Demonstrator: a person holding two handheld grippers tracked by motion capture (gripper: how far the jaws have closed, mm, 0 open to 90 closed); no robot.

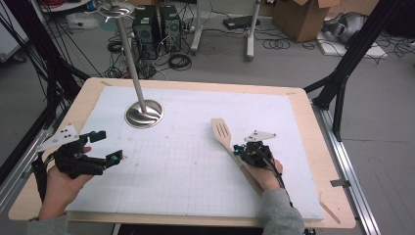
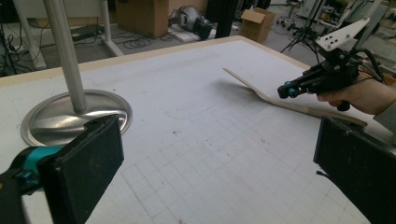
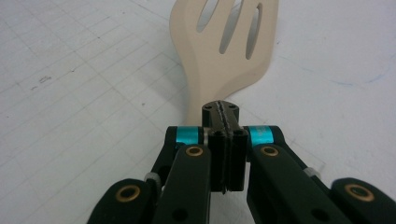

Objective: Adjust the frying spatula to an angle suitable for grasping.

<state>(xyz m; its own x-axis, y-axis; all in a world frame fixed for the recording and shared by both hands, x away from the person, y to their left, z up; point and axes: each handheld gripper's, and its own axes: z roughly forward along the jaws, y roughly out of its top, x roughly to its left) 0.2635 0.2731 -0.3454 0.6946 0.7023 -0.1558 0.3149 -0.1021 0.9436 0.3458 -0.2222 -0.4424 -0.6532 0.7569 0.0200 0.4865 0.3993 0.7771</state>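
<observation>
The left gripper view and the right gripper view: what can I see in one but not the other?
Left gripper view alone: the shiny round metal stand base, its pole, a cardboard box, wide-open black jaws. Right gripper view alone: the spatula's three slots close up, jaws closed together above its handle. Both: the pale wooden slotted spatula and the white gridded mat.

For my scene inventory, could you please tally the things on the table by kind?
Wooden slotted spatula: 1
Metal stand with round base: 1
Hand-held gripper: 2, left and right
Total: 4
</observation>
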